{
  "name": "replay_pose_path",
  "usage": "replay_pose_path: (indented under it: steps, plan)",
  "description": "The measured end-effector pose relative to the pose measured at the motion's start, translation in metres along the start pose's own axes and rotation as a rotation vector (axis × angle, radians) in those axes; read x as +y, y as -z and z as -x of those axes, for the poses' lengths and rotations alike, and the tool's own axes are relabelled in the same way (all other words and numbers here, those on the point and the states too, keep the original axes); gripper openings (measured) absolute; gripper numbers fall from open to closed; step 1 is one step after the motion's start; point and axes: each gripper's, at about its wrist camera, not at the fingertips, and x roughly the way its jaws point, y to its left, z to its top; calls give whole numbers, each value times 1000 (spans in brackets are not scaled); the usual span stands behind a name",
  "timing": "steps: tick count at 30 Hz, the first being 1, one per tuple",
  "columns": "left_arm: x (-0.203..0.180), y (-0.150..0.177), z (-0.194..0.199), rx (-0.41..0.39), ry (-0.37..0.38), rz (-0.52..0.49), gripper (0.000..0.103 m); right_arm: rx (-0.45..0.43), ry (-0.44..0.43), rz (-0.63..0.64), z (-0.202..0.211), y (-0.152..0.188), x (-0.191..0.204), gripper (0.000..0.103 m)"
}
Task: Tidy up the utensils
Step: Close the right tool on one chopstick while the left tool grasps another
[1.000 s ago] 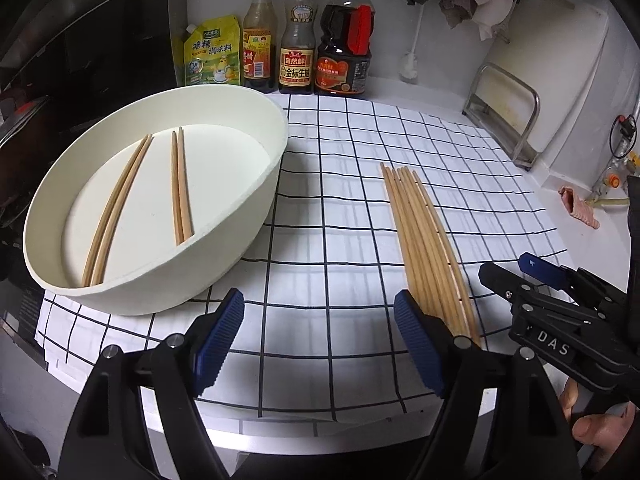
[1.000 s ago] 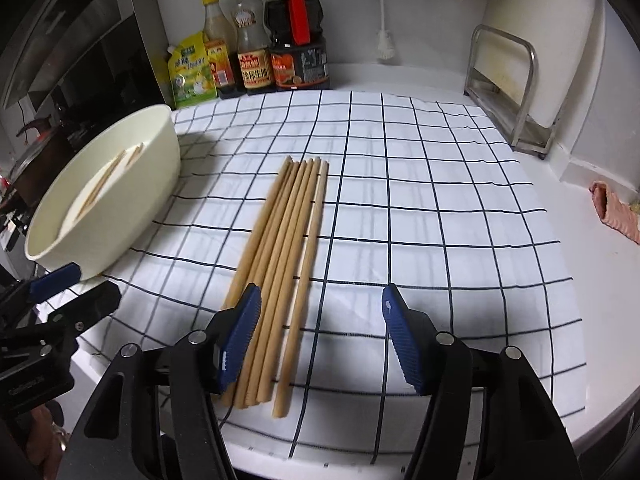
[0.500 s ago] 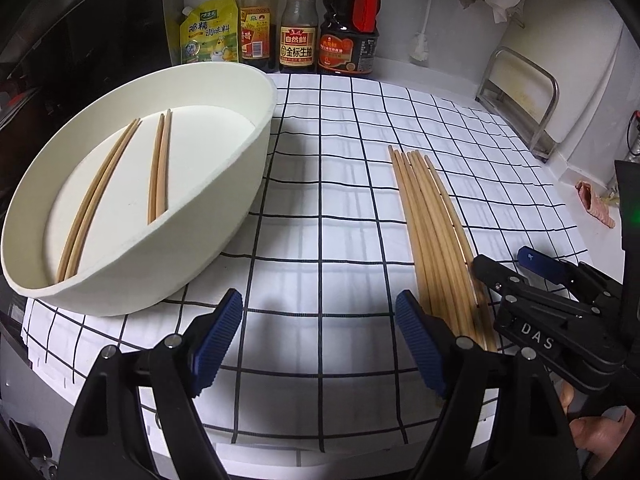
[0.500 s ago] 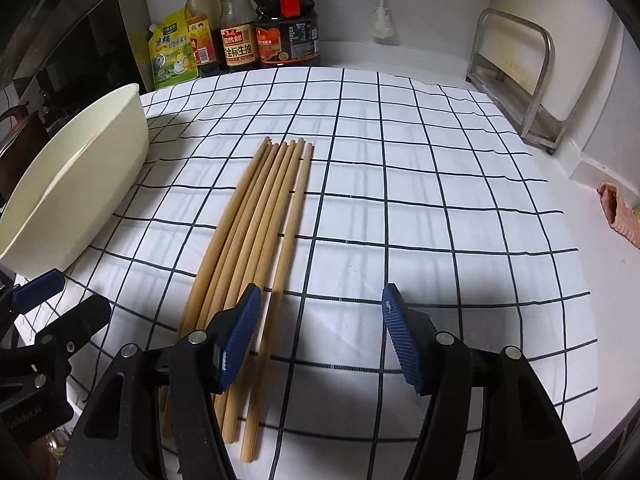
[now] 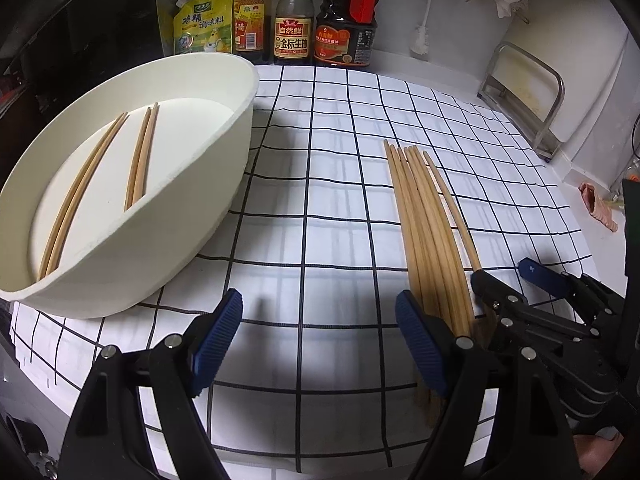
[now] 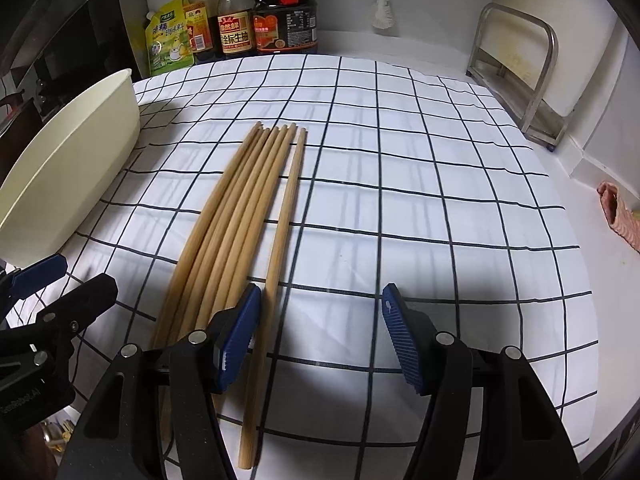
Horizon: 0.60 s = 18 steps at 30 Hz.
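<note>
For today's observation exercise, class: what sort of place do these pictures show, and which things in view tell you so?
Most likely a home kitchen counter. Sauce bottles and a seasoning pouch stand against the wall, a cutting board sits in a metal rack, and wooden chopsticks lie on a checked cloth beside a cream basin.

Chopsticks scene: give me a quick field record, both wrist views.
surface: checked cloth
loose chopsticks: seven, side by side on the cloth, rightmost slightly apart
basin: cream, left of the bundle, holds four chopsticks in two pairs
left gripper: open, empty, over bare cloth
right gripper: open, rightmost chopstick between the jaws, not gripped
backdrop: sauce bottles by the wall
</note>
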Motion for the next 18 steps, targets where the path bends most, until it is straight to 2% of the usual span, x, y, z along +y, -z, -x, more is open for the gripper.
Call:
replay_pose_path:
  steps: [3, 6, 18]
  plan:
    - [-8, 0, -3, -1, -13, -30, 80, -2, 7, -11, 0, -1, -5, 60]
    - [-10, -1, -8, 14, 6, -20, 80, -5, 14, -17, 0, 0, -10, 60]
    - [-19, -3, -16, 16, -6, -35, 80, -11, 15, -60, 1, 1, -31, 60]
